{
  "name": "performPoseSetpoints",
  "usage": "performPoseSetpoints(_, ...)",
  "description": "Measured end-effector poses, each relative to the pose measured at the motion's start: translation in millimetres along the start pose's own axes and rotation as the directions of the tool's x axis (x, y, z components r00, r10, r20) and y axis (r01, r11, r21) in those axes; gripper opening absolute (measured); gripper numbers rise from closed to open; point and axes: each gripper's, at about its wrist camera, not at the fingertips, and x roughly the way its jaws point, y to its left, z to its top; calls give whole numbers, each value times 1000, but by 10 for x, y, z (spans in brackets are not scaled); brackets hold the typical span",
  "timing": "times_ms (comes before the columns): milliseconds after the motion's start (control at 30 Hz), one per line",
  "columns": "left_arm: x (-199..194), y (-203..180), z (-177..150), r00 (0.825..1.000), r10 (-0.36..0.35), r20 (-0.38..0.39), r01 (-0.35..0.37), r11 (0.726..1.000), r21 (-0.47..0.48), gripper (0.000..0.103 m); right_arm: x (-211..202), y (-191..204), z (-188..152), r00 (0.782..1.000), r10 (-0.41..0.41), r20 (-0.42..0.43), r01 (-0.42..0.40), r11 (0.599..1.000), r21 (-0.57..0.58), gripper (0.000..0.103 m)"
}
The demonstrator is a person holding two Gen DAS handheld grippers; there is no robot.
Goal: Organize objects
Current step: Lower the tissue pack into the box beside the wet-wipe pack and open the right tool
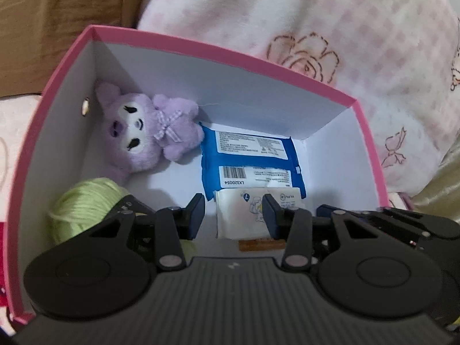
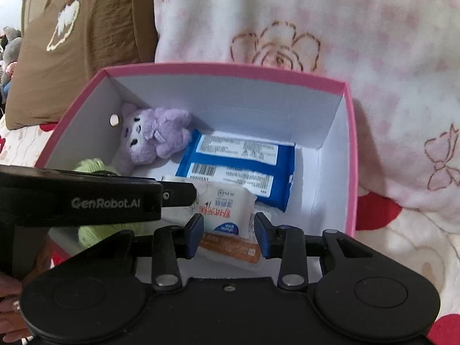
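In the pink box (image 1: 201, 50), left to right: green yarn (image 1: 83, 204), purple plush (image 1: 143, 132), blue packet (image 1: 253, 161) reading "LX320054". Left tool (image 1: 234, 215), marked "GenRobot.AI", and right tool (image 2: 228, 233) each straddle the white tissue pack (image 2: 227, 210), partly open; contact unclear.

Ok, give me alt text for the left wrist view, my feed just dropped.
The left gripper reaches into a pink box, its jaws either side of a white tissue pack lying against a blue wipes packet. A purple plush toy sits in the far left corner, green yarn nearer.
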Motion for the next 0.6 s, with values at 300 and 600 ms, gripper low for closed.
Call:
performPoseSetpoints(300,-433,-105,-60,999,51,-7,-50,996,76,43,-496,-79,-60,992,82,91,-87,995,52,46)
performPoseSetpoints(600,-923,-133,-150,995,99,27,-101,991,85,47,-868,182,-109,987,86,134,-82,996,-41,60)
